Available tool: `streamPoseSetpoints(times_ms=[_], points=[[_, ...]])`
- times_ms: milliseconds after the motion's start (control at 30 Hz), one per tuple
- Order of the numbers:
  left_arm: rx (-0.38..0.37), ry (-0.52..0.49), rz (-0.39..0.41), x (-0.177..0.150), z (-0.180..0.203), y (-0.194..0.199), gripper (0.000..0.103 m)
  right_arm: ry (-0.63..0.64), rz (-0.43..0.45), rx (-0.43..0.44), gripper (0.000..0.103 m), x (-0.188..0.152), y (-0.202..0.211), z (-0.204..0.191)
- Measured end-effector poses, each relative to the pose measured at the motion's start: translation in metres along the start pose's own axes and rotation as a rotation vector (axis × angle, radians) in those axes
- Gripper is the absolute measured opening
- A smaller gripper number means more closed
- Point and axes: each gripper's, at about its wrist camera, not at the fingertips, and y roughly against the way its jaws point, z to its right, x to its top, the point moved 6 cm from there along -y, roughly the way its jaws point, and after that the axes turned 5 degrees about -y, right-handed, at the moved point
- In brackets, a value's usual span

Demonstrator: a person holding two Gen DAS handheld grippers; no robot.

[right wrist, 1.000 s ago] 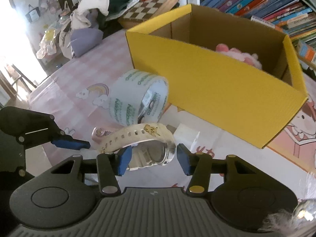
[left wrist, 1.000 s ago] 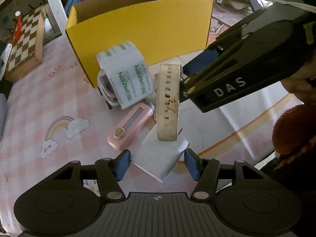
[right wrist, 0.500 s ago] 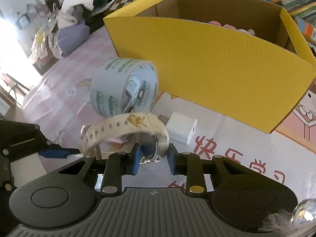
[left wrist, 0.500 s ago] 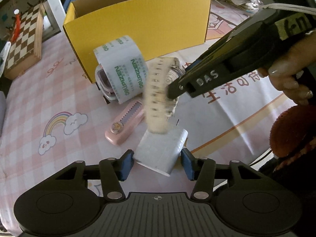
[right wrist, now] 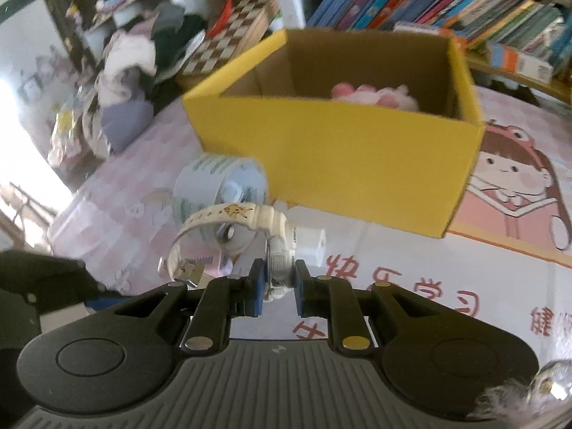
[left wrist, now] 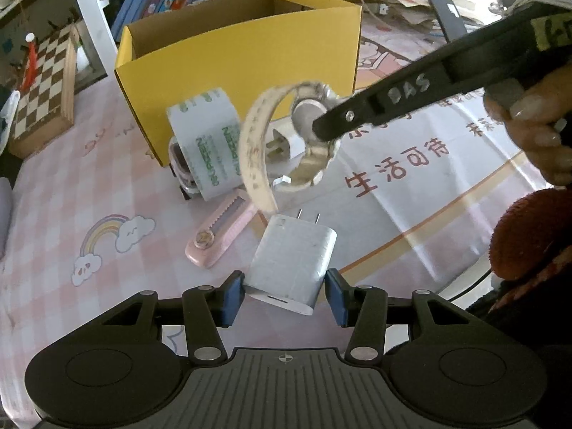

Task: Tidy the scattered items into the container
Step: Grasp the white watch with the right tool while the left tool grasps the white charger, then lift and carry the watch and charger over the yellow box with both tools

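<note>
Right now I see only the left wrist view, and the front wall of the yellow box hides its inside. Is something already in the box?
Observer: Yes. The right wrist view shows a pink plush toy lying inside the yellow box, toward its far right corner.
Operator: And how is the watch held?
Observer: The right gripper is shut on the watch at its case, edge-on between the pads. The strap arcs out to the left, with its buckle hanging free.

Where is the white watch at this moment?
The white watch is held off the table in the right gripper, in front of the yellow box, beside the tape roll.
</note>
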Motion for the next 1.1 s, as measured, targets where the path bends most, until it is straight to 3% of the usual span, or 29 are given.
streamPoseSetpoints(times_ms=[367,800,1100], points=[[0.018,-0.023,0.075,0.005,0.004,0.020,0.047,-0.056,0.085,-0.027,0.015,0.004,0.030,0.007],[0.087,-0.074,0.215,0.034,-0.007,0.043,0.047,-0.140,0.185,-0.063,0.015,0.027,0.064,0.030],[0.134,-0.077,0.305,0.062,-0.021,0.063,0.047,-0.102,0.262,-0.075,0.015,0.065,0.083,0.036]])
